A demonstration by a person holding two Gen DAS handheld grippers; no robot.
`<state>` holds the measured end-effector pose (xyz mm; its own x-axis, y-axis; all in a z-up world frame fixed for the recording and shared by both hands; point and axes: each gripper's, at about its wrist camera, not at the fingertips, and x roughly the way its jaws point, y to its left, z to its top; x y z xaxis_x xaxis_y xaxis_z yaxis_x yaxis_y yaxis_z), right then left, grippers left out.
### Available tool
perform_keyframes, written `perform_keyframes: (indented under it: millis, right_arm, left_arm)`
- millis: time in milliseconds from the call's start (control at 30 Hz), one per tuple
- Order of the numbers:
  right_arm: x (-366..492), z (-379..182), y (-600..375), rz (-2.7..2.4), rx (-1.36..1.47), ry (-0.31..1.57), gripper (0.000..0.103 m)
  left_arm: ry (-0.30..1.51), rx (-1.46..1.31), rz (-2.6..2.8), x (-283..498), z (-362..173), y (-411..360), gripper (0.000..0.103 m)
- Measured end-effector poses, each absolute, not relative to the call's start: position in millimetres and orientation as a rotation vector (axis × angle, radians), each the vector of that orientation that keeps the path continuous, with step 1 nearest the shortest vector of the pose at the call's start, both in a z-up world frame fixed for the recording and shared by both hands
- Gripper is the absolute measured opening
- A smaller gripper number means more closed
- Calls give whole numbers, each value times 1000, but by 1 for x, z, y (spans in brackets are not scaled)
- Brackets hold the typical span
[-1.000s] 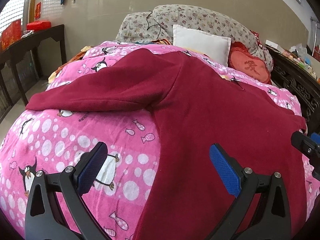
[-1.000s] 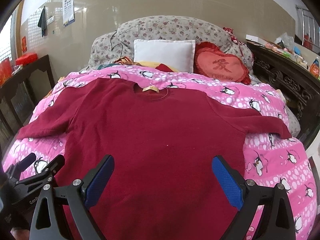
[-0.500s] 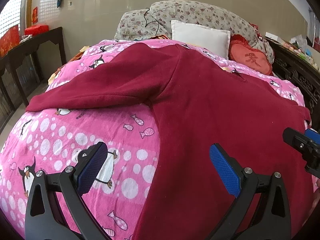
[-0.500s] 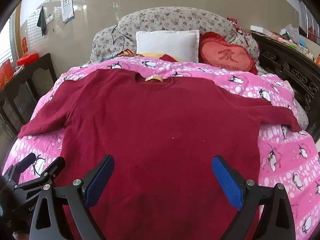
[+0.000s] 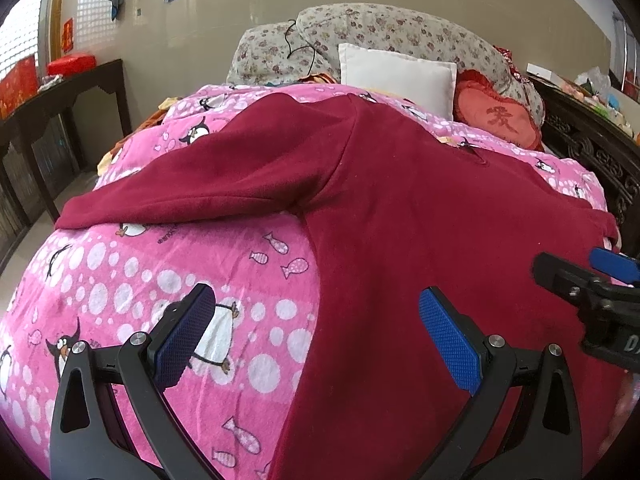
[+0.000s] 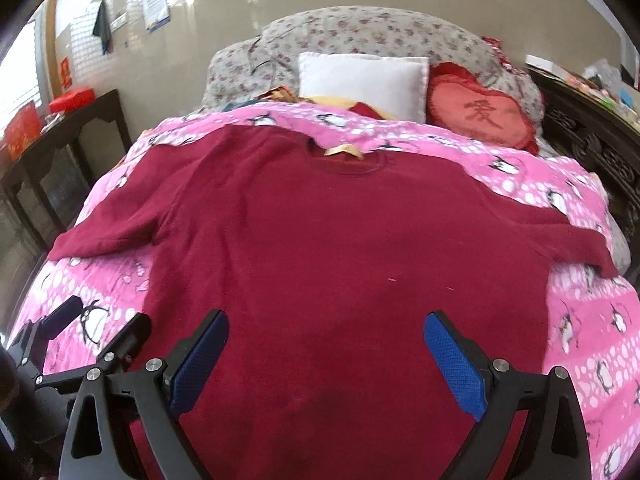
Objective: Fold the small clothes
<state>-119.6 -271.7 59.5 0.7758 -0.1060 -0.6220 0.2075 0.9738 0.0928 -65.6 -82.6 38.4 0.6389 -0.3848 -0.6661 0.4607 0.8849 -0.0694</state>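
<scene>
A dark red long-sleeved sweater point(image 6: 340, 248) lies spread flat, front up, on a pink penguin-print blanket point(image 6: 592, 340), collar toward the pillows and both sleeves out to the sides. In the left wrist view the sweater point(image 5: 420, 220) fills the right half, its left sleeve point(image 5: 208, 184) running out to the left. My left gripper point(image 5: 316, 332) is open and empty, just above the sweater's lower left side edge. My right gripper point(image 6: 326, 352) is open and empty above the lower middle of the sweater. Each gripper shows at the edge of the other's view.
A white pillow point(image 6: 362, 80), a red heart cushion point(image 6: 480, 116) and a floral bolster point(image 6: 360, 32) lie at the head of the bed. A dark wooden side table point(image 5: 60, 96) stands at the left, a carved dark cabinet point(image 6: 592, 144) at the right.
Both grippers have come lower and closer to the near end of the sweater. Both stay open. The sweater has not moved.
</scene>
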Motion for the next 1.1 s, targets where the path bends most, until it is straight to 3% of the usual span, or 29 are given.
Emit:
perform_keyframes:
  millis: [367, 633, 933, 967, 1000, 1033, 1067, 1100]
  right_arm:
    - [-67, 70, -229, -20, 89, 681, 96]
    - [-13, 66, -191, 54, 42, 706, 96]
    - [36, 57, -183, 71, 19, 764, 92]
    - [32, 59, -185, 83, 20, 762, 91]
    - [29, 61, -188, 89, 22, 761, 91]
    - [26, 63, -191, 92, 27, 760, 91]
    - [22, 66, -195, 93, 35, 758, 91]
    - [16, 70, -205, 91, 47, 754, 91]
  left_arm:
    - [794, -40, -220, 7, 59, 31, 102]
    - [927, -583, -33, 93, 19, 134, 102]
    - [967, -579, 24, 154, 0, 115, 101]
    - [965, -554, 16, 159, 1, 109, 95]
    - [960, -540, -8, 163, 2, 104, 69]
    - [964, -532, -42, 166, 2, 101, 32]
    - [980, -526, -83, 171, 1, 97, 15]
    - [1004, -517, -119, 172, 4, 92, 11]
